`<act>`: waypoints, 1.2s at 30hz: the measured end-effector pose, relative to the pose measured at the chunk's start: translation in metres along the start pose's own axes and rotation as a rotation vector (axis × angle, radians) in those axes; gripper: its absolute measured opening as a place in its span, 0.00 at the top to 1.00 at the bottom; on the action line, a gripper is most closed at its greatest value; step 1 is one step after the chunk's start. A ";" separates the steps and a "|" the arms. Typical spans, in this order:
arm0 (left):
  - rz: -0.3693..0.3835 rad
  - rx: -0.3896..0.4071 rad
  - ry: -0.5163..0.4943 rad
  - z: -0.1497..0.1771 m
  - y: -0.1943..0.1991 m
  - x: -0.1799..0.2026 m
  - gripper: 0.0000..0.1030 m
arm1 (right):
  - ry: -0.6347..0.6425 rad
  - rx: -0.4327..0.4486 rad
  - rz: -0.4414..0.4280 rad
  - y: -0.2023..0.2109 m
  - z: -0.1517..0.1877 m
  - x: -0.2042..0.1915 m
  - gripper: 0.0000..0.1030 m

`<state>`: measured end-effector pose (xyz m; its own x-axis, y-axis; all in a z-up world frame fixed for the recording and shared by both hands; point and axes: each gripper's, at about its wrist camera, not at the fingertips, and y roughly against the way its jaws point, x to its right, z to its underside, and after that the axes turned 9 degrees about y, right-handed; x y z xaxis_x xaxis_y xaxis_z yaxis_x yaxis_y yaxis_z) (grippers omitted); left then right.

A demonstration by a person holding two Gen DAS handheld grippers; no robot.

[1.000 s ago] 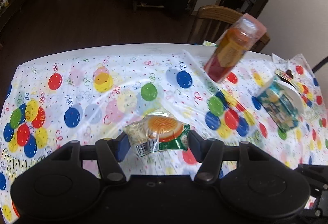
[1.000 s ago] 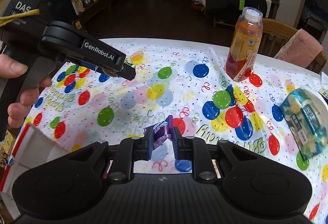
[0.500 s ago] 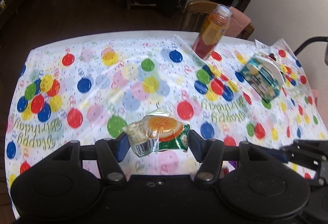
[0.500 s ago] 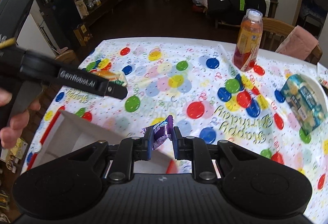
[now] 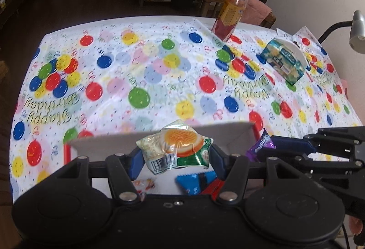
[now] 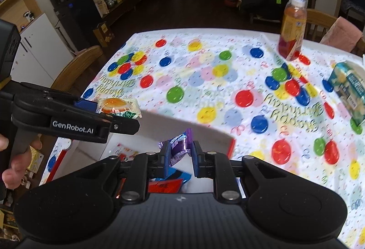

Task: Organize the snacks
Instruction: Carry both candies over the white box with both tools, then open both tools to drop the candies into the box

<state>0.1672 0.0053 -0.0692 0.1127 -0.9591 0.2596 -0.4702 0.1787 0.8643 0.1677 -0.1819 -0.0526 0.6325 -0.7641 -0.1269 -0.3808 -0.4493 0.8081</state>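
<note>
My left gripper (image 5: 174, 157) is closed on the orange-and-green biscuit packet (image 5: 175, 146), with one pad on each side of it. My right gripper (image 6: 179, 155) is closed much narrower, on the small purple candy wrapper (image 6: 179, 145). Both snacks hang in the air above the white box with red rim (image 5: 230, 135), which stands at the near edge of the table (image 5: 141, 48).

I judge the task as partly done. Inside the box I already see a blue packet (image 5: 196, 181), a red one (image 6: 165, 186) and a small white-and-red packet (image 5: 143, 184). The two snacks in my grippers are not yet released. On the right side of the table there is still a blue-green package (image 5: 284, 62), partly on a white plate, and a juice bottle (image 5: 229, 14) stands at the far edge. Whether these also belong in the box, I cannot tell.

The biscuit packet has its long axis across the jaws, from left to right, nearly level, and its printed face looks up toward the camera. The purple wrapper stands almost upright, slightly tilted, with its long axis pointing up and away from me.
</note>
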 end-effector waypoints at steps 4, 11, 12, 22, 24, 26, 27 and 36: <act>-0.014 -0.008 0.009 0.013 -0.001 -0.012 0.44 | 0.001 -0.016 -0.013 -0.010 0.007 -0.010 0.82; -0.049 -0.038 0.032 0.030 -0.012 -0.035 0.44 | 0.017 -0.055 -0.028 -0.034 0.012 -0.023 0.82; -0.053 -0.045 0.035 0.032 -0.015 -0.038 0.44 | 0.016 -0.063 -0.028 -0.039 0.013 -0.024 0.82; -0.064 -0.094 0.026 0.046 -0.045 -0.052 0.44 | 0.002 -0.146 -0.030 -0.083 0.022 -0.024 0.82; -0.067 -0.095 0.024 0.048 -0.049 -0.053 0.44 | -0.010 -0.156 -0.021 -0.090 0.023 -0.021 0.82; -0.066 -0.095 0.017 0.049 -0.052 -0.052 0.44 | -0.025 -0.165 -0.018 -0.095 0.023 -0.018 0.82; -0.070 -0.094 0.010 0.049 -0.053 -0.051 0.44 | -0.030 -0.170 -0.016 -0.097 0.024 -0.017 0.82; -0.089 -0.108 -0.017 0.056 -0.063 -0.048 0.42 | -0.058 -0.188 -0.013 -0.104 0.027 -0.015 0.82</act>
<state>0.1421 0.0281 -0.1603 0.1342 -0.9757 0.1734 -0.3622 0.1146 0.9250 0.1797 -0.1358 -0.1503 0.5948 -0.7866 -0.1660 -0.2368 -0.3687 0.8989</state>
